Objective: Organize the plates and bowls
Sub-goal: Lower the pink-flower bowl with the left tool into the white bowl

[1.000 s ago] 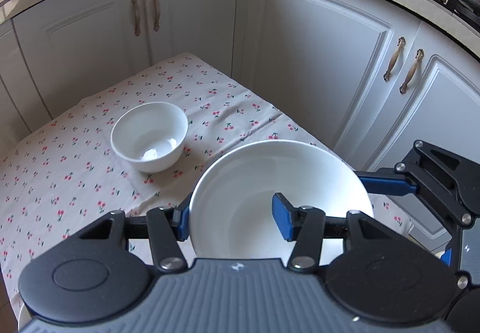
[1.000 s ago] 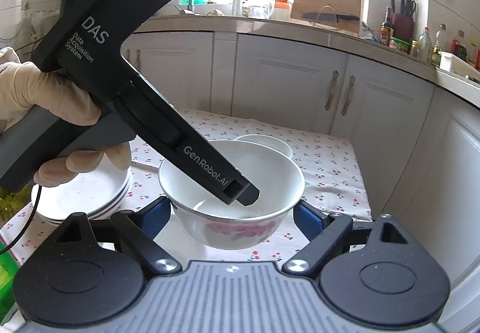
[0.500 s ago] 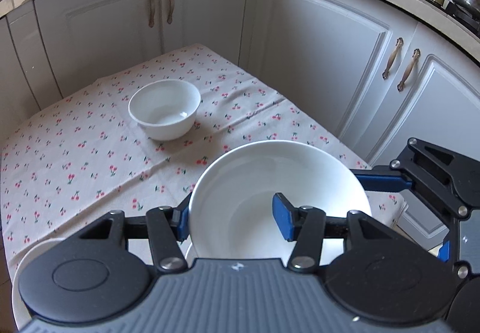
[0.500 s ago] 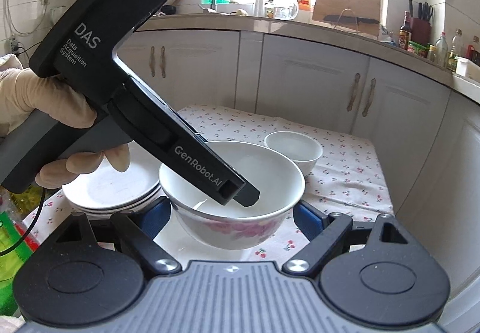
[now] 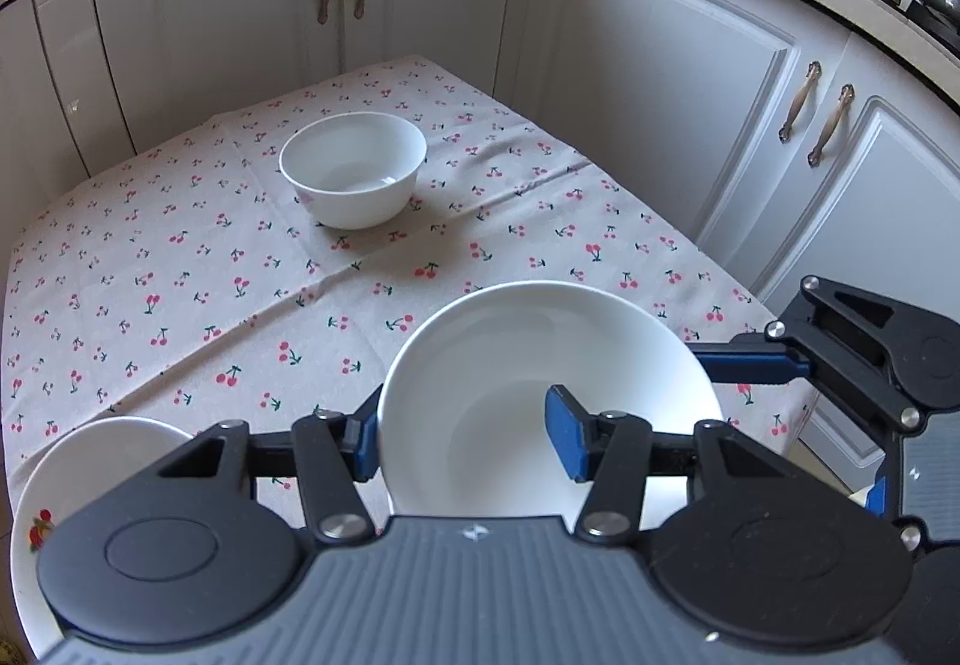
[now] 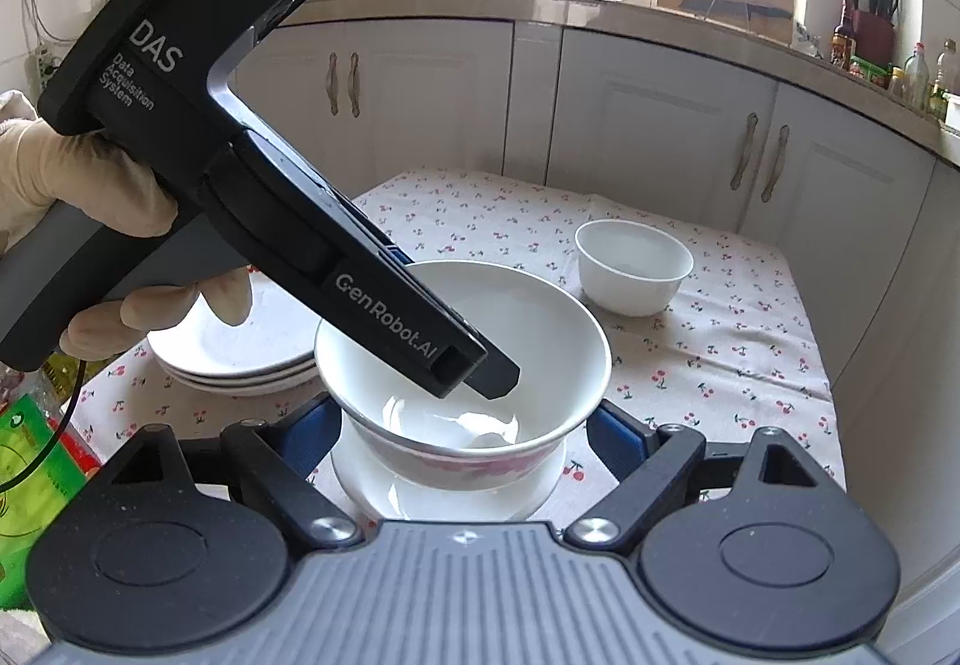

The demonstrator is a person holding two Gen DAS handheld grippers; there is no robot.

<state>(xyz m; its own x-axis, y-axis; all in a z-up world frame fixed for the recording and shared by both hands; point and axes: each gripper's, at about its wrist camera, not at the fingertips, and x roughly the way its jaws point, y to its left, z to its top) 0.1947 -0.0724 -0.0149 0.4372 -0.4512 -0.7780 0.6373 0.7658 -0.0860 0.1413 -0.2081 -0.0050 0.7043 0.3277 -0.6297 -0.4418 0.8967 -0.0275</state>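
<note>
Cherry-print tablecloth (image 5: pixel 180 269) — two bowls (image 5: pixel 354 167) (image 5: pixel 540 389), three stacked plates (image 6: pixel 240 359)

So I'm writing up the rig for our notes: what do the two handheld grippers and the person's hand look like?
Both grippers are black with a ribbed grey top, round black pivot caps, silver screws and blue finger pads. The left gripper reads "DAS Data Acquisition System" and "GenRobot.AI" in pale lettering, and a thin black cable hangs below its grey handle. The hand holding it wears a cream glove.

Large white bowl (image 6: pixel 462 359), pink floral band outside, upright, is sitting above a white plate (image 6: pixel 372 479). Small white bowl (image 5: pixel 354 176) is standing upright, well apart. Stacked white plates (image 6: pixel 234 353) are lying at the cloth's left side.
</note>
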